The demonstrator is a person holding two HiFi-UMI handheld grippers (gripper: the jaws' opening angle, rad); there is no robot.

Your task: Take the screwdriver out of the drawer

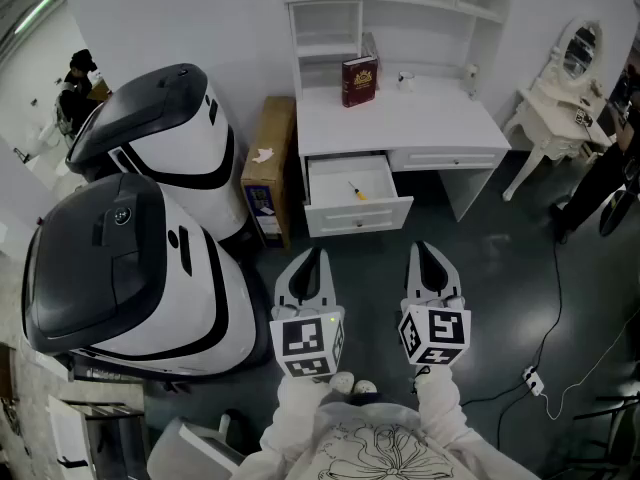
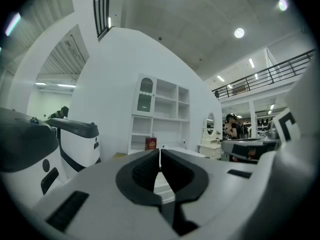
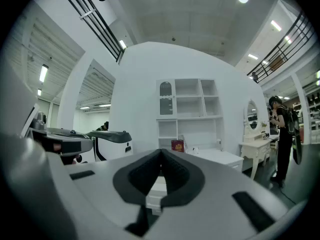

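A white desk [image 1: 420, 118] stands ahead with its left drawer [image 1: 360, 215] pulled open. Inside the drawer lies a small screwdriver [image 1: 356, 192] with a yellow handle. My left gripper [image 1: 313, 253] and right gripper [image 1: 424, 246] are held side by side above the dark floor, short of the drawer front, both pointing at the desk. Both are shut with nothing between the jaws. In the left gripper view the left gripper [image 2: 160, 152] shows closed tips with the desk beyond them. The right gripper view shows the right gripper [image 3: 161, 152] the same way.
A red book [image 1: 360, 80] stands on the desk top under white shelves. A cardboard box [image 1: 268, 168] leans left of the desk. Two big white-and-black machines [image 1: 140, 268] fill the left. A white vanity table [image 1: 555, 108], a person [image 1: 600, 188] and a floor cable [image 1: 545, 348] are at right.
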